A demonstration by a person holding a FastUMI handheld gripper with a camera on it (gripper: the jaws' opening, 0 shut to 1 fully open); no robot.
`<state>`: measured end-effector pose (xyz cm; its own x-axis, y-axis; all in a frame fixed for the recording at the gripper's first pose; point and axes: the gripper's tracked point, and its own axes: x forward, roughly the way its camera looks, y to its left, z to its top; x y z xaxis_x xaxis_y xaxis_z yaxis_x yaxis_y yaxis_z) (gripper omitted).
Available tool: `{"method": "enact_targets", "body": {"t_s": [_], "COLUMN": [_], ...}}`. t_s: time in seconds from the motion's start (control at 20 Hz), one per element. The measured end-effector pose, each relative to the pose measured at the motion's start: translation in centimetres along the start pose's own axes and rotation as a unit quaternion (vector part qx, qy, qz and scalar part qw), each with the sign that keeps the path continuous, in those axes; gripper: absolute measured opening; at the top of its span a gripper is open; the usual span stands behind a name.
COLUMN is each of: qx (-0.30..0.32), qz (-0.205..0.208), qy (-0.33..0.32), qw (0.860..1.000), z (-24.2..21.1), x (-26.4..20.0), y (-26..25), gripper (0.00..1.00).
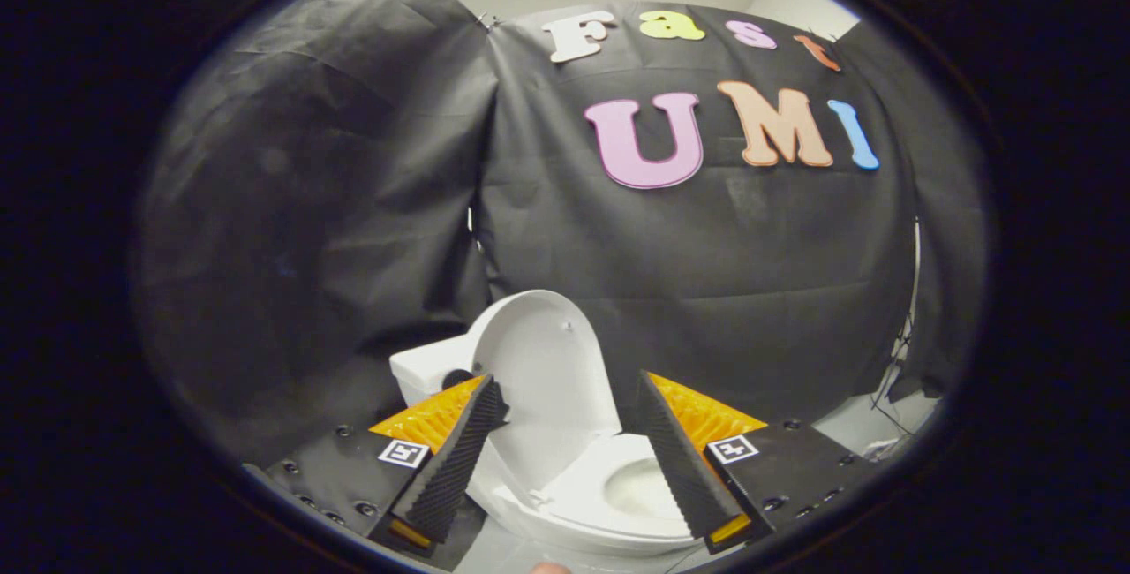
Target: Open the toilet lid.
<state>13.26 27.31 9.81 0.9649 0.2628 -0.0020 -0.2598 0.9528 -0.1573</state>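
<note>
Toilet lid (543, 371) is standing raised in the lower centre of the frame, leaning back toward the tank (430, 368), its pale inner face turned to the camera and two small bumper studs showing on it. Judging from that, the opening is looking done or nearly so; whether the lid is resting fully against the tank I cannot tell.

It is looking like thin, rigid moulded plastic: light to swing, stiff enough not to flex, and glossy, so smooth pads would be prone to sliding on it. The hinge at its foot is carrying the weight, so only a gentle push or a pinch on the free rim at the top, farthest from the hinge, should be needed. Letting it drop backward could be cracking it or knocking the tank.

Below the lid, the seat and bowl (618, 490) are lying open, the bowl's hollow showing just left of the right finger.

Gripper (565, 459) is sitting low in the frame with its fingers spread wide and holding nothing; the lid's lower part and the bowl are showing in the gap between them, beyond the tips, with no contact.

Behind everything, the black cloth wall (353, 203) is filling the upper frame, and a pale floor (861, 428) is showing at the lower right.
</note>
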Motion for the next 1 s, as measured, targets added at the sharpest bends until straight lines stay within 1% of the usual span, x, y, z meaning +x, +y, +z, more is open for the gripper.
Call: {"method": "enact_targets", "body": {"t_s": [0.15,0.25,0.35,0.55,0.8,1.0], "qx": [-0.018,-0.016,-0.007,-0.023,-0.031,-0.038], "qz": [-0.012,-0.018,-0.018,-0.026,-0.033,-0.029], "qy": [0.01,0.005,-0.003,-0.014,-0.023,-0.031], "qw": [1.0,1.0,1.0,0.999,0.999,0.998], "z": [-0.7,-0.6,-0.4,0.2,0.5,1.0], "x": [-1.0,-1.9,-2.7,-4.2,-4.5,-4.3], "y": [-3.3,-5.1,-5.9,-7.8,-9.9,-10.2], "gripper": [0.99,0.99,0.99,0.99,0.99,0.99]}}
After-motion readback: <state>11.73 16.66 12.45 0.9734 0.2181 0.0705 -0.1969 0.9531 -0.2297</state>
